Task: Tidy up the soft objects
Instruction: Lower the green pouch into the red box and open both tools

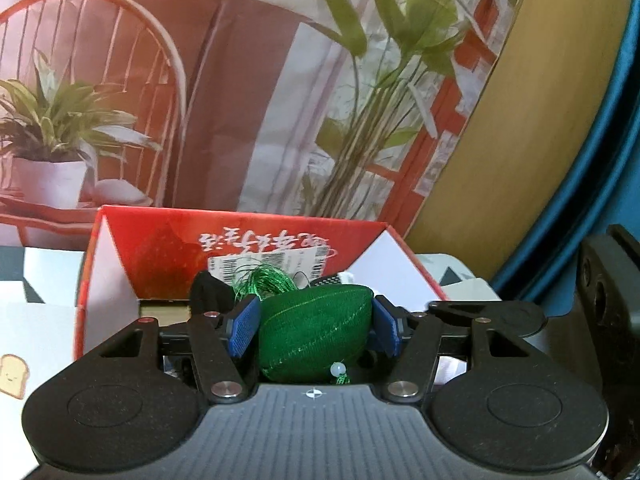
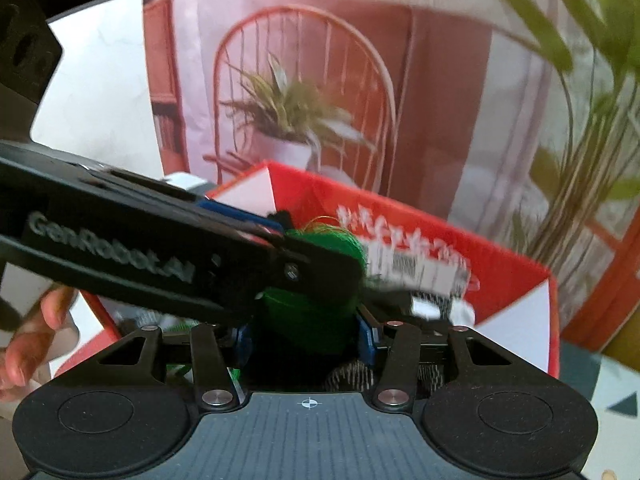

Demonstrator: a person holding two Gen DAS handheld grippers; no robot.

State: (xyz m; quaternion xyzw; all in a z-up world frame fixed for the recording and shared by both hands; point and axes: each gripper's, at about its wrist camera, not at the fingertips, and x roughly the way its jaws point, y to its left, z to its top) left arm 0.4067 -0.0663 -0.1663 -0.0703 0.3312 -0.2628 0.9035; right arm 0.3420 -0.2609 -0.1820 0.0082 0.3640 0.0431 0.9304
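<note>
Green stuffed pouch (image 1: 314,332) sits between blue pads (image 1: 243,326) of left gripper (image 1: 314,326), both pads touching its sides, jaws half spread around it. Green tassel (image 1: 264,280) sticks out beyond fingertips. Red box (image 1: 168,248) lies just ahead, open. Right gripper (image 2: 306,336) also straddles same pouch (image 2: 308,320); grip there unclear, left gripper body (image 2: 120,240) crossing over it.

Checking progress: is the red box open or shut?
Open. The red box has its flaps raised, and a barcoded label and dark items show inside it in the left wrist view.
</note>
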